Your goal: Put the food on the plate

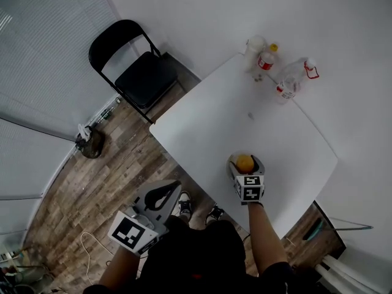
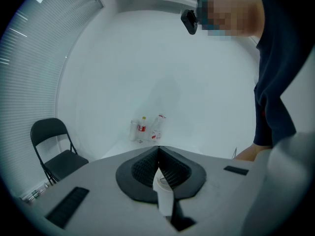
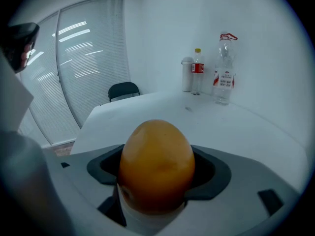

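Observation:
An orange, egg-shaped piece of food (image 1: pixel 245 163) (image 3: pixel 156 166) sits between the jaws of my right gripper (image 1: pixel 245 158) (image 3: pixel 157 154), which is shut on it. It hangs over the near edge of the white table (image 1: pixel 233 112) (image 3: pixel 162 107). My left gripper (image 1: pixel 174 189) (image 2: pixel 158 150) is off the table at the lower left, over the wooden floor, jaws shut with nothing between them. No plate shows in any view.
At the table's far corner stand a white cup (image 1: pixel 254 45), a red-labelled bottle (image 1: pixel 266 58) (image 3: pixel 197 73) and a clear bottle (image 1: pixel 290 81) (image 3: pixel 224 77). A black folding chair (image 1: pixel 138 72) (image 2: pixel 51 149) stands left of the table. A small dark object (image 1: pixel 90 143) lies on the floor.

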